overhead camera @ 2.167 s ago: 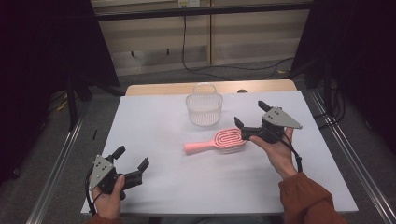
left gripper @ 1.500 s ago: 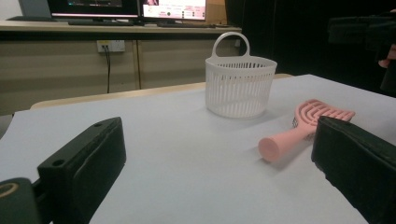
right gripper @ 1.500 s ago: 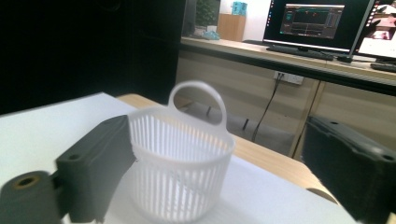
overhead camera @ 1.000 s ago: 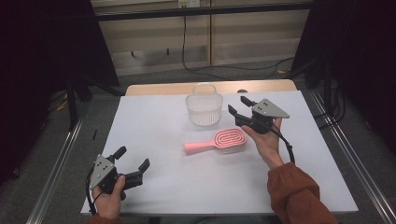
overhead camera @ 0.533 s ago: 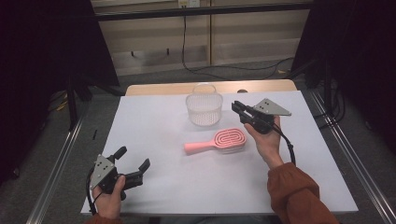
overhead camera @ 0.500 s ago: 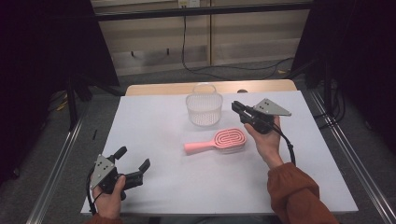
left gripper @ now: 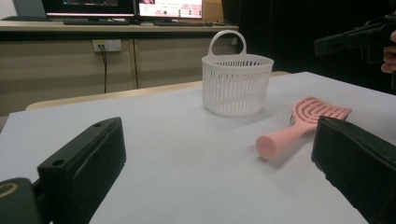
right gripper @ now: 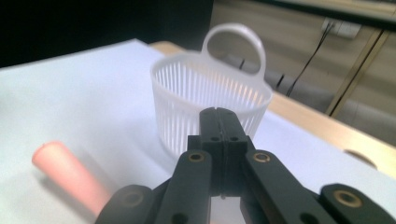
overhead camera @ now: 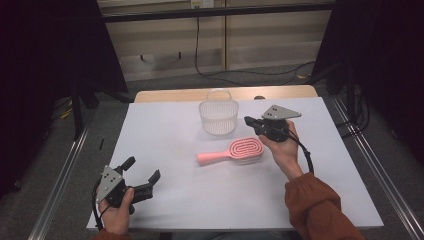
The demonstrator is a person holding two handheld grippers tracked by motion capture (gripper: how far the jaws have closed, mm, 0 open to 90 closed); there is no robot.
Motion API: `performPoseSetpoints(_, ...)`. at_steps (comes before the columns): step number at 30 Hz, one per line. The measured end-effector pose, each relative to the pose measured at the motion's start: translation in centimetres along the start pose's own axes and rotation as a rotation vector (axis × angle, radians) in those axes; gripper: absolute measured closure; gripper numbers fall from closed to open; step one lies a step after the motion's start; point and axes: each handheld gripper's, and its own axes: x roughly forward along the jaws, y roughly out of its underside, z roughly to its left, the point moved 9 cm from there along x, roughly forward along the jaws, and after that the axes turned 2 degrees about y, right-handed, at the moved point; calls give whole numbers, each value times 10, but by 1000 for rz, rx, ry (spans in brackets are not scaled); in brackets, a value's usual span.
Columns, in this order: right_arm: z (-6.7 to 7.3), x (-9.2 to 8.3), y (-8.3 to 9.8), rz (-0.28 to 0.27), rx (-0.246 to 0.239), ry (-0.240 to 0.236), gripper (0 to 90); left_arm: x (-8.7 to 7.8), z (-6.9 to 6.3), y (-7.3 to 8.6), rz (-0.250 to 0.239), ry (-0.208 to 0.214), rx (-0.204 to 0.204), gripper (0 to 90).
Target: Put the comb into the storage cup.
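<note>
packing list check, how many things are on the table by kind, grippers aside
hairbrush, pink: 1
basket, white slatted plastic with a loop handle: 1
total: 2

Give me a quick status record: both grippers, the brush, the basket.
left gripper: jaws open, empty, near table's front left corner
right gripper: jaws have just closed, nothing between them, above the brush head
brush: pink, flat on the table, handle pointing left
basket: white, upright behind the brush, looks empty
</note>
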Motion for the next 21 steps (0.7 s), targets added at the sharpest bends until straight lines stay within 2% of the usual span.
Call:
performPoseSetpoints(4, -1, 1, 1, 39, 20, -7, 900, 0, 1, 0, 1, 0, -1, 32)
performPoseSetpoints(5, -4, 1, 1, 66, 49, -20, 900, 0, 1, 0, -2, -1, -6, 32)
performPoseSetpoints(12, -12, 4, 4, 117, 103, -16, 900, 0, 1, 0, -1, -2, -6, 33)
performPoseSetpoints(18, -14, 10, 5, 176, 105, -35, 900, 0, 1, 0, -4, -2, -4, 32)
performPoseSetpoints(21, -14, 15, 9, 225, 79, -56, 900, 0, 1, -2, -17, -4, -6, 32)
